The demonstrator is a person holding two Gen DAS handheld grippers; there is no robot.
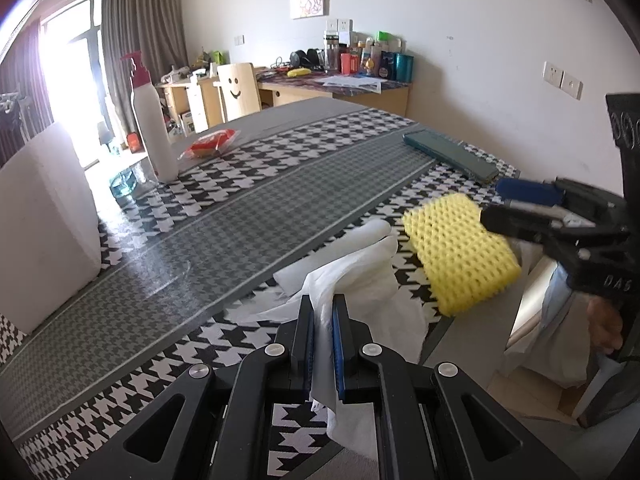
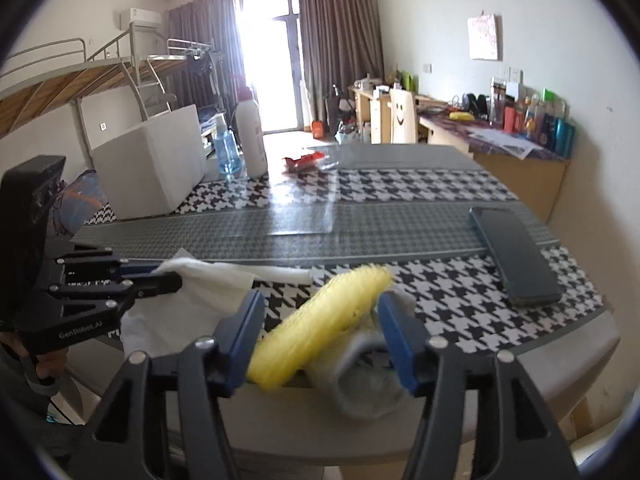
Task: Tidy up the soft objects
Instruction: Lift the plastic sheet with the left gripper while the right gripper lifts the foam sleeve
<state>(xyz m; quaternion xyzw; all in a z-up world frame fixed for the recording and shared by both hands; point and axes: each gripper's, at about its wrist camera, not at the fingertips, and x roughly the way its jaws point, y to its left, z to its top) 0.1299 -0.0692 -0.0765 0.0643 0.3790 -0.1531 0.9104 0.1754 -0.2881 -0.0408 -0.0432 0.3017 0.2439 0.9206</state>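
While the white box [image 2: 152, 168] waits at the table's far left, likely as the bin, the left gripper [image 1: 323, 312] is pinched tight on a white cloth [image 1: 352, 276] whose loose end trails onto the houndstooth tablecloth [image 1: 224, 196]. Rightward, the right gripper [image 2: 320, 328] carries the yellow sponge [image 2: 320, 320] between half-closed fingers near the table's front edge. Broad open cloth lies between them and the box; a dark case [image 2: 516, 256] sits far right.
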